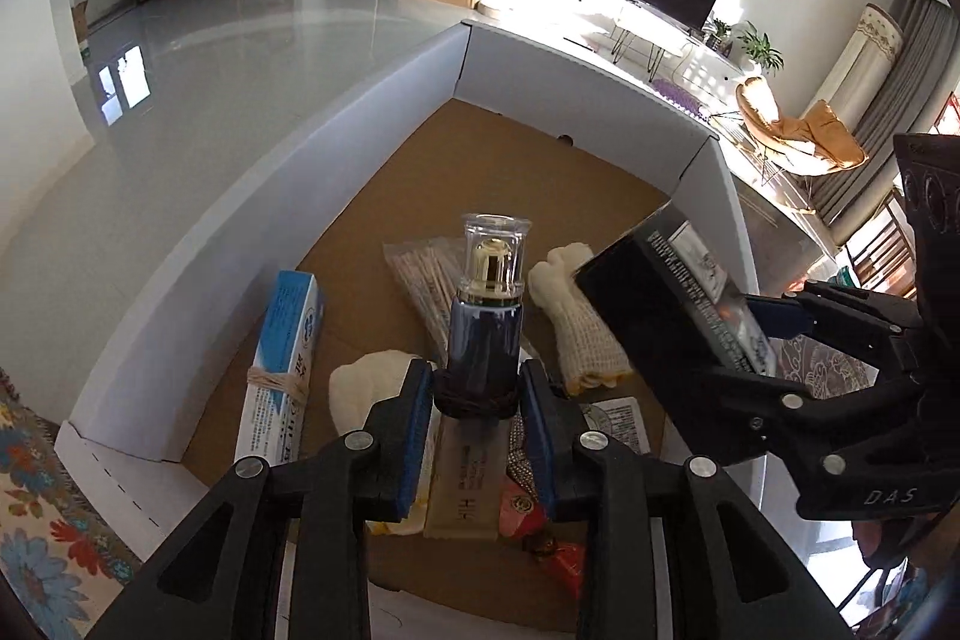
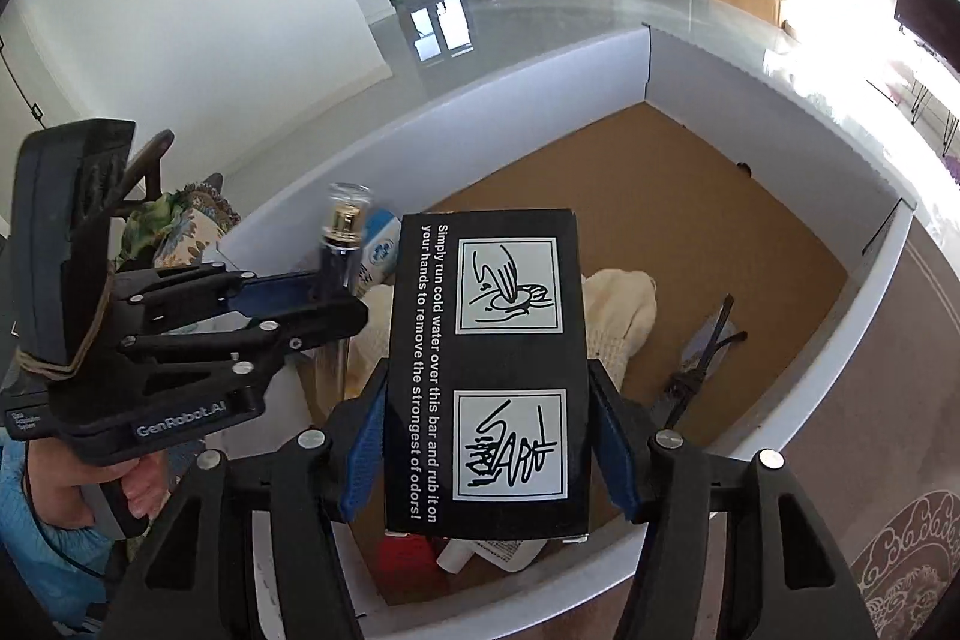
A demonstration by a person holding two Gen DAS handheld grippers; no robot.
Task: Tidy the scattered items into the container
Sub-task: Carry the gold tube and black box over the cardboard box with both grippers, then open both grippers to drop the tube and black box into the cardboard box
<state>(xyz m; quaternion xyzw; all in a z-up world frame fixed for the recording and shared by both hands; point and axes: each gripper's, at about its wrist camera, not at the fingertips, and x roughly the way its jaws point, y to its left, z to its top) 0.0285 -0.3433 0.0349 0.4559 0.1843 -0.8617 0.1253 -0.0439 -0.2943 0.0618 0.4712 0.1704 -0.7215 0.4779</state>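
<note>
- Cardboard-bottomed white container [image 1: 198, 244] sits right below both tongs, and there's already stuff in it: a blue and white tube box [image 1: 282, 370] on the left, a pack of sticks [image 1: 420, 274], and a cream cloth [image 1: 576, 316] in the middle.
- Left tongs [image 1: 477, 400] are clamped on a dark pump bottle [image 1: 486, 316] down near its base. The bottle's long axis points away from the camera, clear cap at the far end, and it hangs over the near-middle of the container.
- Right tongs [image 2: 489, 454] are clamped on a black box [image 2: 486, 370] with white printed instructions, pads on its two long sides, long axis running straight out along the fingers.
- Key relation I'd say: both items are already over the open container, pointing down into it. The bare cardboard lies far and to the right, so the box has the clearer drop spot. The bottle is over the clutter.
- Both tongs sit just beside each other, so letting go one at a time seems safer.
</note>
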